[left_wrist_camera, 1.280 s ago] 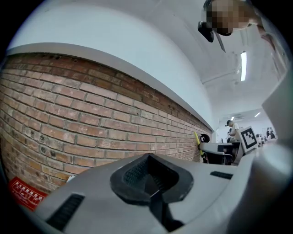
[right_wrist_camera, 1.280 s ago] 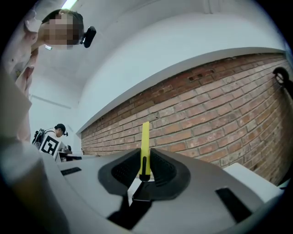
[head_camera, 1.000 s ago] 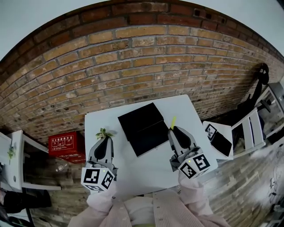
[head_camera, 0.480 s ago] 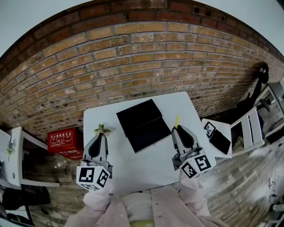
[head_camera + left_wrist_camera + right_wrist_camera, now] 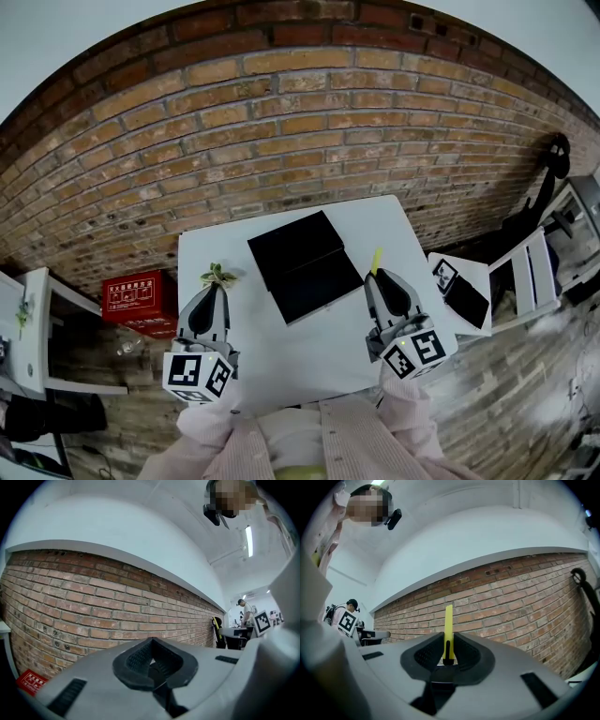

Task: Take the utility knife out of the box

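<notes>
On the white table (image 5: pixel 309 352) lies the black box (image 5: pixel 305 265), open, with its two flat halves side by side. Just right of the box is my right gripper (image 5: pixel 382 278), shut on the yellow utility knife (image 5: pixel 376 260). In the right gripper view the knife (image 5: pixel 448 630) stands upright between the dark pads of that gripper (image 5: pixel 448 656), its tip toward the brick wall. At the table's left side is my left gripper (image 5: pixel 214 292). The left gripper view shows this gripper (image 5: pixel 152 660) with its jaws together and nothing between them.
A small green leafy sprig (image 5: pixel 218 275) lies just past the left gripper's tip. A red box (image 5: pixel 141 300) sits on the floor to the left. A white stand (image 5: pixel 464 295) with a black item is at the right. The brick wall (image 5: pixel 281 141) runs behind the table.
Both grippers stay nearly where they were. The right one still grips the knife beside the box. Only the head view has shifted slightly.
</notes>
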`<move>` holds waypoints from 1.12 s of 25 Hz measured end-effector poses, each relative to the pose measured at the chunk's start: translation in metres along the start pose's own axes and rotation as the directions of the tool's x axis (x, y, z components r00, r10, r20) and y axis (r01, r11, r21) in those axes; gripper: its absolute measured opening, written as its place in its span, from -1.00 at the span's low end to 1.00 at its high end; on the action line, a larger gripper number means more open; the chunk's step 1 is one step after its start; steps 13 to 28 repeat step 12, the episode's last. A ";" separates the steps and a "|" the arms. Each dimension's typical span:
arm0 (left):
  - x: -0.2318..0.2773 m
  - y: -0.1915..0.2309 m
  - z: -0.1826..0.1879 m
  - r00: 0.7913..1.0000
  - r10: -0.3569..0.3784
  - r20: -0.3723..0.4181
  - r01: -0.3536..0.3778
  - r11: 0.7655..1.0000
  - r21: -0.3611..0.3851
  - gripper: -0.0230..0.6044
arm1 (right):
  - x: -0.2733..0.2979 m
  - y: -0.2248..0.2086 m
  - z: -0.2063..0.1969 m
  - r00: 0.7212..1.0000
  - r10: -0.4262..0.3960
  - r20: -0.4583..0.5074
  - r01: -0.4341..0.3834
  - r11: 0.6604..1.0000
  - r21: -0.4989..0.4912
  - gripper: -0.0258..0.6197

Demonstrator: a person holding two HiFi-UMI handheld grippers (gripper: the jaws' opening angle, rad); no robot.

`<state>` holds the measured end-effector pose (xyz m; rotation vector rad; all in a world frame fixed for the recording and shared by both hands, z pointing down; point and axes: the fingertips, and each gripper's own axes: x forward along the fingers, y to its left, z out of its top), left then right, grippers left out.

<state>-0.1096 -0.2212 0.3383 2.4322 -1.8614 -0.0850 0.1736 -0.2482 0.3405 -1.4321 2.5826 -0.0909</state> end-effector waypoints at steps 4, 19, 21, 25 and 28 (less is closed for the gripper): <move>-0.002 0.001 -0.003 1.000 0.004 -0.008 -0.004 1.000 0.010 -0.95 | 0.000 0.003 -0.003 1.000 0.007 -0.014 -0.008 1.000 -0.029 -0.71; -0.007 0.000 -0.019 0.999 0.018 -0.050 -0.017 0.999 0.032 -0.95 | -0.003 -0.001 -0.005 1.000 0.002 -0.021 -0.002 1.000 -0.026 -0.71; -0.007 0.000 -0.019 0.999 0.018 -0.050 -0.017 0.999 0.032 -0.95 | -0.003 -0.001 -0.005 1.000 0.002 -0.021 -0.002 1.000 -0.026 -0.71; -0.007 0.000 -0.019 0.999 0.018 -0.050 -0.017 0.999 0.032 -0.95 | -0.003 -0.001 -0.005 1.000 0.002 -0.021 -0.002 1.000 -0.026 -0.71; -0.007 0.000 -0.019 0.999 0.018 -0.050 -0.017 0.999 0.032 -0.95 | -0.003 -0.001 -0.005 1.000 0.002 -0.021 -0.002 1.000 -0.026 -0.71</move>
